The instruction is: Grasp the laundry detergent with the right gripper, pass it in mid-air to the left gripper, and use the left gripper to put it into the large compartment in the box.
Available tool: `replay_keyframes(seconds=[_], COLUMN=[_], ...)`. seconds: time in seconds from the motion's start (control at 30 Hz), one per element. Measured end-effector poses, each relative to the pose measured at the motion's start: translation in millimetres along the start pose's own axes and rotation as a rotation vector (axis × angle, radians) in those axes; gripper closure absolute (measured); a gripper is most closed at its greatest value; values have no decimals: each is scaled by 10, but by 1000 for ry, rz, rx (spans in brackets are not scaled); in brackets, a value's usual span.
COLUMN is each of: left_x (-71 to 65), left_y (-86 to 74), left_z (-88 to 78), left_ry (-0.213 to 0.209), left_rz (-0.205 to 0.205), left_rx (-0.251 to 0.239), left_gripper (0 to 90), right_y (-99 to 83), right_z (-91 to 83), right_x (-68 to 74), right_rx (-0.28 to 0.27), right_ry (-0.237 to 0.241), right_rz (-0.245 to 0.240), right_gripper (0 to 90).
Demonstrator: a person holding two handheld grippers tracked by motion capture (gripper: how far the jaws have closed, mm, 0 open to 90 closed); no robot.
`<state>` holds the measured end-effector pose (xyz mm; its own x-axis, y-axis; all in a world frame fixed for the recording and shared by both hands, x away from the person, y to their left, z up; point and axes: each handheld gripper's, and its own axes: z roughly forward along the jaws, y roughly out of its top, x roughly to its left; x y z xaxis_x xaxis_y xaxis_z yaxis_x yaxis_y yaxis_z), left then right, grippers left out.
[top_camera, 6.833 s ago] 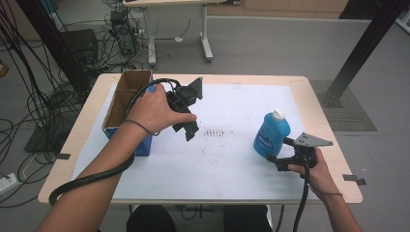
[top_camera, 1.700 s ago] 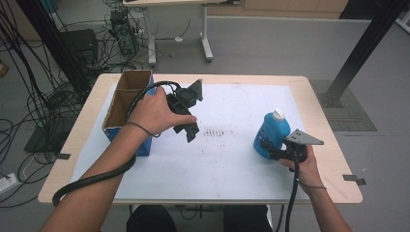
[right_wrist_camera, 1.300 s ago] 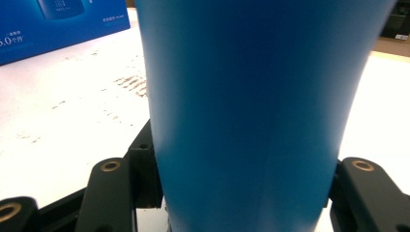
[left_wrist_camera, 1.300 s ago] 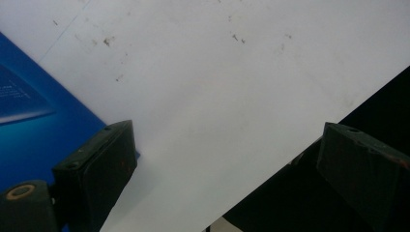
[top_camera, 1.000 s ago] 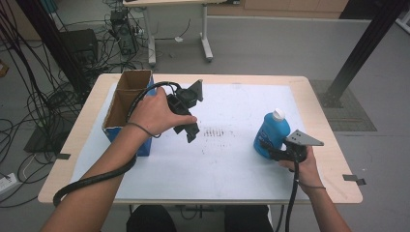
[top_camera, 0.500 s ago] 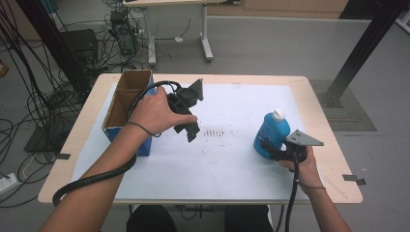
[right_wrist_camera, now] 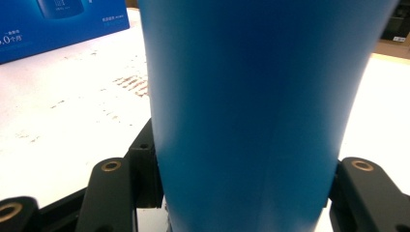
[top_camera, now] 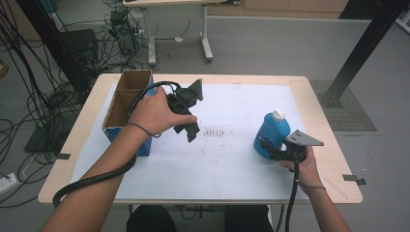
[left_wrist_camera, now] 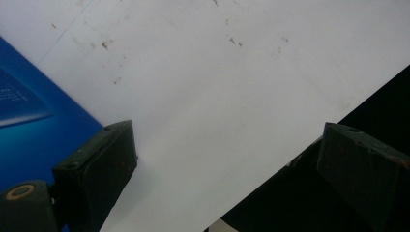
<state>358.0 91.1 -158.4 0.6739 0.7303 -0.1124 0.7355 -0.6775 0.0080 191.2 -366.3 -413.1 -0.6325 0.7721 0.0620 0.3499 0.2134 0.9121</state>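
Note:
A blue bottle [top_camera: 270, 133] with a white cap [top_camera: 278, 114] stands upright at the right of the white table top [top_camera: 232, 164]. My right gripper [top_camera: 269, 146] is shut on its lower body; in the right gripper view the bottle [right_wrist_camera: 251, 96] sits between the two black jaws of my right gripper [right_wrist_camera: 241, 193], pressed on both sides. My left gripper [top_camera: 191, 133] is held above the table beside an open cardboard box [top_camera: 126, 104], tips pointing down. In the left gripper view my left gripper [left_wrist_camera: 227, 164] is open, with only bare table between the jaws.
The box has blue printed sides [left_wrist_camera: 29, 125] and stands at the table's left; it is also in the right gripper view as the blue box [right_wrist_camera: 58, 24]. Faint dark marks [top_camera: 215, 131] stain the table's middle. Cables trail from both grippers toward the near edge.
Since the oldest frame my right hand and gripper have shifted slightly left at the bottle. Over the last second nothing has visibly moved.

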Motion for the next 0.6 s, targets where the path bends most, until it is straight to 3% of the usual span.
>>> replay_keyframes(seconds=[0.6], left_x=[12], left_y=[-4], left_z=[-5], left_ry=[1], left_rz=[2], left_rx=[-5], left_gripper=[71], right_y=[-8], right_z=[0], right_x=[6], right_rx=[-3], right_ry=[-3], right_rz=[1], right_gripper=[417])
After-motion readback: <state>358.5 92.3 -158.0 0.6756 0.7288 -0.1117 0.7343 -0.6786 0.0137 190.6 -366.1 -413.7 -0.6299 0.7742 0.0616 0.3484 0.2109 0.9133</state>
